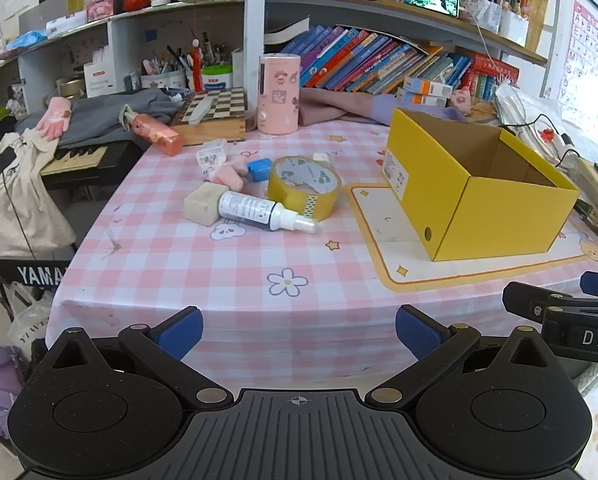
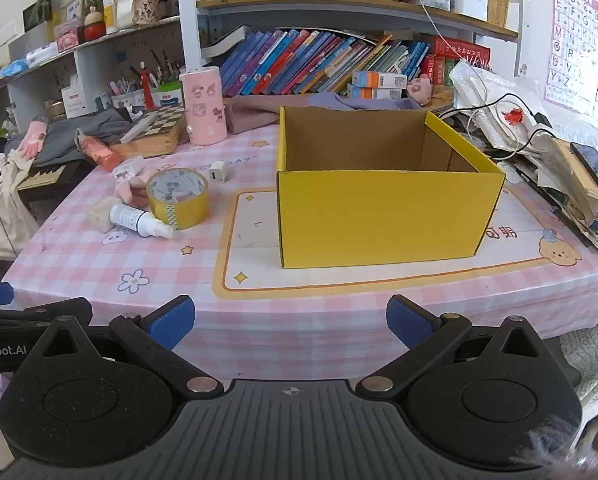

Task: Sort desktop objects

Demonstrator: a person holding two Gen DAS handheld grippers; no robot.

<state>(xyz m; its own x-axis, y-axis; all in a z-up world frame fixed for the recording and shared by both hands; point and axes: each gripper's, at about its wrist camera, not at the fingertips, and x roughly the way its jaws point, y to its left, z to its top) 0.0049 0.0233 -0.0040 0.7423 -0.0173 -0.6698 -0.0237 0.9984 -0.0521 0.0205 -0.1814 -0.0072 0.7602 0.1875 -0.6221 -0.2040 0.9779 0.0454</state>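
Note:
An empty yellow cardboard box stands open on the pink checked tablecloth. Left of it lies a cluster: a yellow tape roll, a white spray bottle on its side, a beige block, a pink plush piece, a blue item, a white charger cube and a small clear packet. My left gripper is open at the table's near edge, holding nothing. My right gripper is open too, facing the box.
A pink cylinder, a chessboard box and an orange bottle sit behind the cluster. Books fill the back shelves. Cables, bags and a phone pile at the right. A keyboard stands left of the table.

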